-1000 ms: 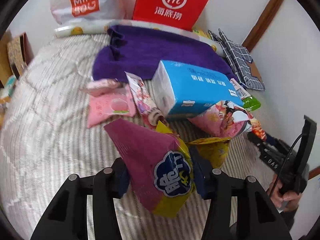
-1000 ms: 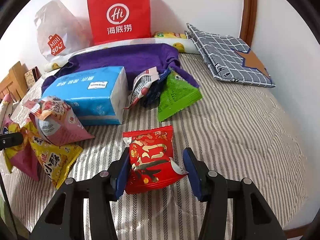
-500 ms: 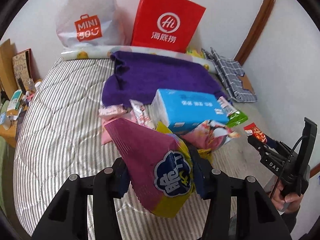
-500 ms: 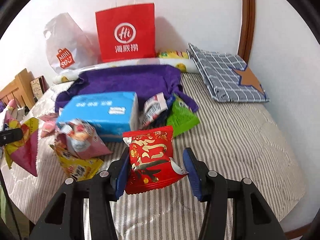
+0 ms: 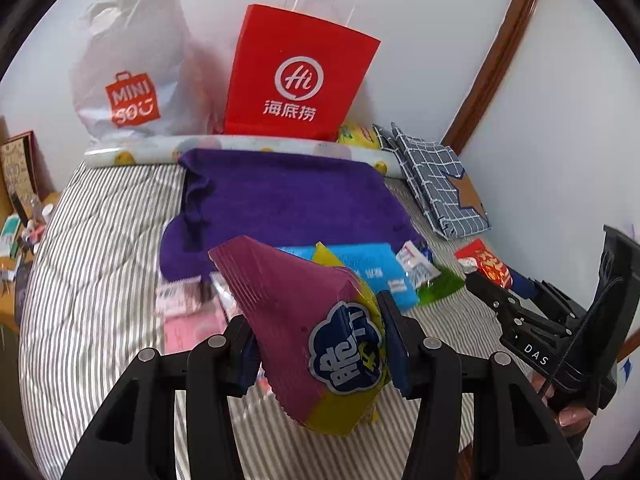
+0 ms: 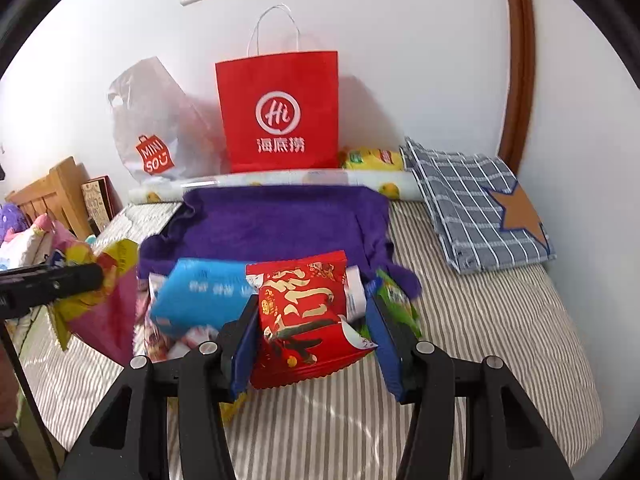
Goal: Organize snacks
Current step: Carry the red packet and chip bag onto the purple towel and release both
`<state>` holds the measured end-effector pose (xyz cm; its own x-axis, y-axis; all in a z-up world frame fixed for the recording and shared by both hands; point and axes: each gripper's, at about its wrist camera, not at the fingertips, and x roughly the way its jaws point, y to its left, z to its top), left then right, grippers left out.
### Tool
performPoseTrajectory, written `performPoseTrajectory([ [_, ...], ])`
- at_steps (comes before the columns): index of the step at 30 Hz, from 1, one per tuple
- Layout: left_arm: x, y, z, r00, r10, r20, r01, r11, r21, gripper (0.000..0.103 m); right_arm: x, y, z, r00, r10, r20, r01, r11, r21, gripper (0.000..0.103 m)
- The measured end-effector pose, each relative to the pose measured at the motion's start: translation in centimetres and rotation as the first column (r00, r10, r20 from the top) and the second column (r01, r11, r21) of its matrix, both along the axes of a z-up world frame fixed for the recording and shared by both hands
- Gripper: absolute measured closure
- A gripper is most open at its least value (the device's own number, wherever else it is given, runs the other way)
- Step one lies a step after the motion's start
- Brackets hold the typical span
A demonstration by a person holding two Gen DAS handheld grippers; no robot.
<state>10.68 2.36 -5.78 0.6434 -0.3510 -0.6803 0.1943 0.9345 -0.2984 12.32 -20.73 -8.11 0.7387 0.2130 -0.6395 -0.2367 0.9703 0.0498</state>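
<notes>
I see the left hand-held gripper (image 5: 320, 344) clamped on a purple-and-yellow snack bag (image 5: 312, 328), and the right hand-held gripper (image 6: 316, 332) clamped on a red snack packet (image 6: 304, 316), both above the striped bed (image 6: 480, 340).

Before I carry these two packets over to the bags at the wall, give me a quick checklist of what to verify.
1. Left gripper jaws clamped on the purple-and-yellow snack bag: ok.
2. Right gripper jaws clamped on the red snack packet: ok, though the packet is crumpled between them.
3. Both packets lifted clear of the striped bedspread: ok.
4. Red paper bag standing upright against the wall: ok.
5. Red paper bag's mouth open enough to drop into: cannot tell from either wrist view.
6. Path over the purple towel free of tall obstacles: ok; the blue tissue pack lies low.
</notes>
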Motion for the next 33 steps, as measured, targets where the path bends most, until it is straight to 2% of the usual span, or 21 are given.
performPoseTrajectory([
  [10,5.4,0.0,1.4,1.0,0.02,0.016,-0.02,0.999,0.05,0.052,5.9,1.4,1.4,0.999,0.045,0.028,-0.045,0.999,0.023,0.053],
  [17,9.0,0.8,2.1,0.999,0.038,0.027,-0.039,0.998,0.048,0.052,9.8,1.5,1.5,0.999,0.031,0.032,-0.031,0.999,0.011,0.053],
  [33,17.4,1.2,1.1,0.999,0.048,-0.006,-0.047,0.995,0.083,0.052,17.3,1.3,0.6,1.0,-0.008,0.018,0.008,1.0,0.0,0.053],
])
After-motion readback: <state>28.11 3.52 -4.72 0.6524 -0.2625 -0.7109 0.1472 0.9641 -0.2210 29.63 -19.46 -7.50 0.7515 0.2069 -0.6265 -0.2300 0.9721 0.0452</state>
